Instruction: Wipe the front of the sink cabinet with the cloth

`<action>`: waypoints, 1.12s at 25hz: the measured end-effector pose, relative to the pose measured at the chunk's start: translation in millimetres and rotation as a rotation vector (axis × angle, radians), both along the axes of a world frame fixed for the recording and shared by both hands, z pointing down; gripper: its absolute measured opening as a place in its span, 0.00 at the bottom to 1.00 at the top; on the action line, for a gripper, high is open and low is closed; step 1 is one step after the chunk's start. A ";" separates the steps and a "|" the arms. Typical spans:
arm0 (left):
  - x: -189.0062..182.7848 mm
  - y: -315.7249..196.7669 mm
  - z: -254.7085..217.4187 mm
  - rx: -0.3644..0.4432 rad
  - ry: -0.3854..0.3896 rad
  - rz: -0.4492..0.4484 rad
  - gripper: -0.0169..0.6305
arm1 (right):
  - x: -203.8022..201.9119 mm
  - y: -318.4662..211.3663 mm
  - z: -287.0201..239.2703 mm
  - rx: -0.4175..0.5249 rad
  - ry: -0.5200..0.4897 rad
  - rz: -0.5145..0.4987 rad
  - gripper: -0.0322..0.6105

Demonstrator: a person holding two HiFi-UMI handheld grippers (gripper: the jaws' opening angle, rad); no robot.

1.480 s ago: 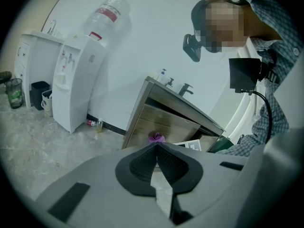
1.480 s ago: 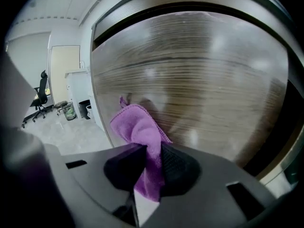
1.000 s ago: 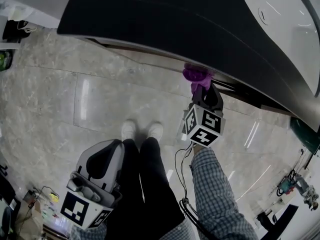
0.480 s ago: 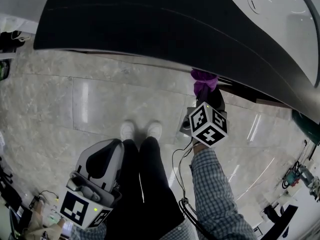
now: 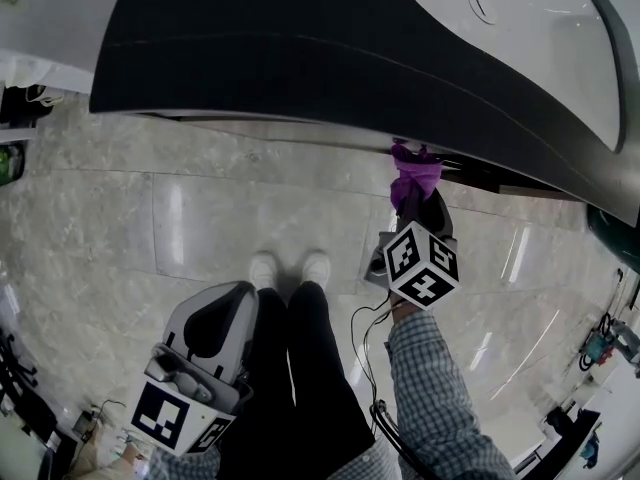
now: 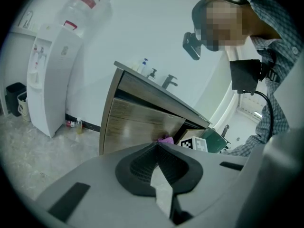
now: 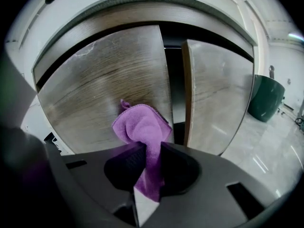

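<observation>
Purple cloth (image 7: 142, 127) is clamped between the right gripper (image 7: 149, 158) fingers. Its bunched end is against the wood-grain left door (image 7: 104, 84) of the sink cabinet, near that door's right edge and beside the dark gap to the right door (image 7: 218, 94). In the head view the cloth sits just under the dark bench top (image 5: 300, 48) edge. Left gripper (image 5: 212, 318) is low beside the person's legs (image 5: 300, 368), well apart from the cabinet, fingers together with nothing in them. Green bin (image 7: 267, 99) stands right of the cabinet on the pale tiled floor (image 5: 200, 208).
</observation>
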State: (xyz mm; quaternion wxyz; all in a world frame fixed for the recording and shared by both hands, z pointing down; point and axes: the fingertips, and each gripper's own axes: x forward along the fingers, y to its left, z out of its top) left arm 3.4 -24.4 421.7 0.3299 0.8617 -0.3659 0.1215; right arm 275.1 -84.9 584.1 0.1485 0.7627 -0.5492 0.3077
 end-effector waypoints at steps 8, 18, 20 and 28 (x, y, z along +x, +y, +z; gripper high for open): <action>4.8 1.6 -65.7 0.069 0.013 0.047 0.04 | -29.7 20.9 -88.9 0.055 0.026 -0.122 0.17; -8.2 -9.8 -198.6 0.219 0.019 0.055 0.04 | -54.8 27.1 -272.3 0.203 0.090 -0.264 0.17; -12.6 -7.4 -221.3 0.244 0.018 0.070 0.05 | -60.7 32.6 -306.2 0.235 0.099 -0.263 0.17; -38.9 24.2 -277.0 0.305 0.004 0.146 0.05 | -106.5 75.4 -396.3 0.325 0.078 -0.290 0.17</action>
